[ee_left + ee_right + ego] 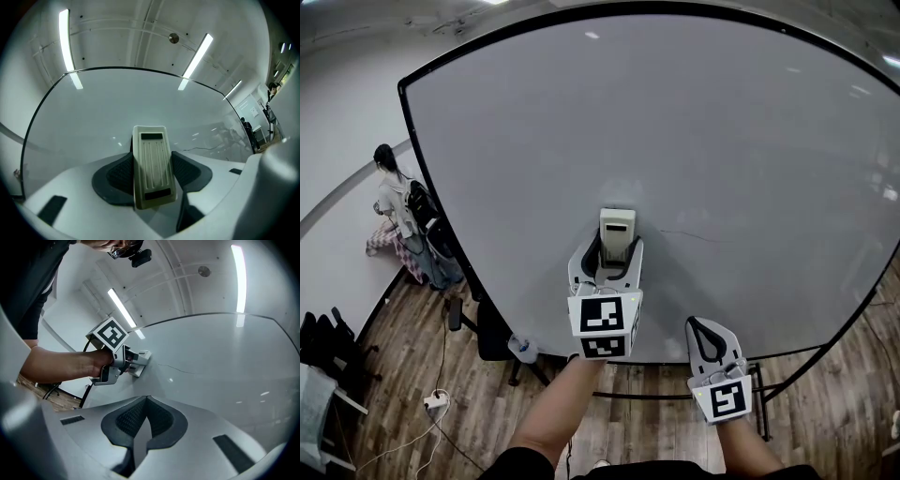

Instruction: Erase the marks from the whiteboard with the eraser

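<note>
A large whiteboard [675, 141] fills the head view. A thin dark line mark [698, 234] runs across it just right of the eraser; the same mark [206, 149] shows in the left gripper view and the mark [180, 369] in the right gripper view. My left gripper [615, 246] is shut on a cream ribbed eraser [616, 230], pressed against the board; the eraser [152, 166] sits between the dark pads. My right gripper [706, 330] hangs lower right, near the board's bottom edge, shut and empty [146, 420].
A person with a backpack [408, 220] crouches at the board's left edge. The board's stand and feet [497, 342] rest on wood floor, with a cable and power strip [436, 401] at lower left. Ceiling light strips [65, 40] reflect on the board.
</note>
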The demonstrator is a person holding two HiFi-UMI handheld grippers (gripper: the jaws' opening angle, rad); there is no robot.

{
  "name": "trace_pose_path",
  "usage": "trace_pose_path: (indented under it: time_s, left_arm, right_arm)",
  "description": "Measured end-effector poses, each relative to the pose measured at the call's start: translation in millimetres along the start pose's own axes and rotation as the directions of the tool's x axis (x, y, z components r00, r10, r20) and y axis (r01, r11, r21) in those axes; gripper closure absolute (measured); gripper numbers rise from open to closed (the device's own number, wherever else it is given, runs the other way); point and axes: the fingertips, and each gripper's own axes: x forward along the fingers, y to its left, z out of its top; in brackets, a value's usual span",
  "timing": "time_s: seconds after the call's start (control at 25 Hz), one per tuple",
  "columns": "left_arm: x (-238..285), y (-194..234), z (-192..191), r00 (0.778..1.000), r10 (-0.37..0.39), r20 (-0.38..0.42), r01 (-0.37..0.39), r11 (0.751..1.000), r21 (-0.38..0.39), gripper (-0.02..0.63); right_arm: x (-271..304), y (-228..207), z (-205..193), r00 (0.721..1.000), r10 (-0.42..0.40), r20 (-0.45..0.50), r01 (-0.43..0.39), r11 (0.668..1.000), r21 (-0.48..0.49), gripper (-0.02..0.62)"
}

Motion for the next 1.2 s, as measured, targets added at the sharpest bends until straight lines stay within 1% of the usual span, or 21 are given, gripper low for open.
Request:
trace_pose_path:
  time_s: [0.08,0.16,0.48,0.68,0.84,0.92,1.0,1.2]
  left_arm:
    - [-0.1,1.5,0.7,1.0,0.012,0.009,-0.012,1.0,-0.008,0.337]
    - [1.2,-6.0,1.1,1.0,0.009,0.008,-0.009,1.0,-0.001,0.337]
    - [11.0,-53.4,7.5,0.999,-0.042,0.013,0.041,0.995,0.086,0.337]
    - [20.1,-94.3,9.7,0.993,-0.115,0.017,0.112,0.986,0.127,0.337]
    - [26.4,-131.2,-1.6,0.989,-0.148,0.006,0.145,0.978,0.152,0.337]
    - [28.3,-145.6,-1.0,0.991,-0.136,-0.002,0.133,0.968,0.212,0.337]
    - [31.3,-156.3,-2.8,0.991,-0.129,-0.022,0.13,0.953,0.274,0.337]
    - [35.4,-184.7,-1.5,0.989,-0.141,-0.048,0.149,0.925,0.35,0.337]
  right_arm:
    - [-2.0,-2.2,1.2,1.0,-0.003,-0.004,0.003,1.0,-0.007,0.577]
    - [-7.9,-9.2,-1.0,1.0,-0.01,-0.004,0.01,1.0,-0.014,0.577]
    - [-24.8,-33.7,-9.4,0.999,-0.046,-0.006,0.046,0.999,-0.012,0.577]
    - [-33.9,-49.9,-11.3,0.998,-0.069,-0.003,0.069,0.997,-0.021,0.577]
    - [-48.4,-66.9,-14.4,0.995,-0.102,-0.018,0.102,0.995,-0.025,0.577]
    - [-57.4,-75.4,-16.3,0.992,-0.124,-0.025,0.124,0.992,-0.026,0.577]
    - [-65.3,-83.0,-18.1,0.989,-0.144,-0.028,0.143,0.989,-0.027,0.577]
    - [-84.8,-98.5,-22.7,0.983,-0.181,-0.045,0.179,0.983,-0.037,0.577]
